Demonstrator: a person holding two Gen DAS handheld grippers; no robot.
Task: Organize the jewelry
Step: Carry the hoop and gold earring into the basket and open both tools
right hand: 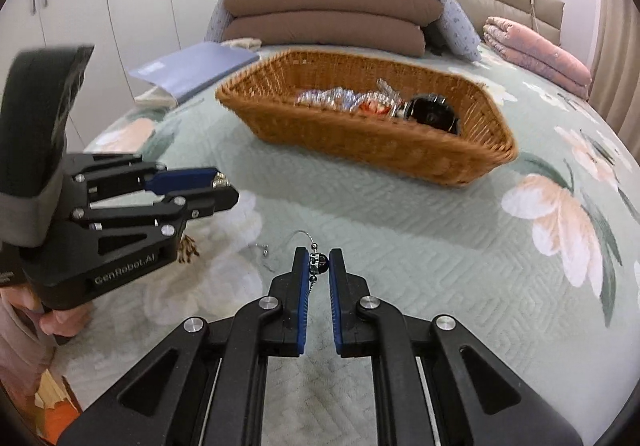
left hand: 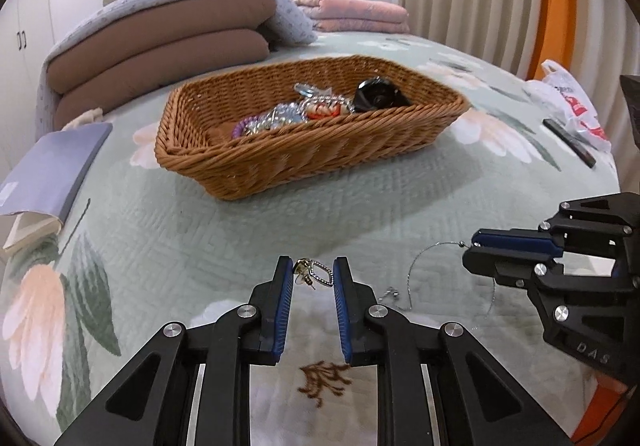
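A wicker basket (left hand: 256,162) (right hand: 400,150) stands on the bed and holds several pieces of jewelry (left hand: 296,112) and a black watch (left hand: 378,94). My left gripper (left hand: 313,276) is shut on a silver earring (left hand: 316,273) with a sparkly open pendant, held above the quilt; it also shows in the right wrist view (right hand: 220,186). My right gripper (right hand: 319,264) is shut on the bead end of a thin silver wire necklace (right hand: 318,262), whose wire (left hand: 424,258) trails down to the quilt. A small loose silver piece (left hand: 391,292) lies on the quilt between the grippers.
A blue book (left hand: 52,170) lies left of the basket. Folded brown cushions under a blue-grey blanket (left hand: 160,38) and pink quilts (left hand: 356,12) lie behind it. A white plastic bag (left hand: 568,102) and a dark flat stick (left hand: 570,142) lie at the right.
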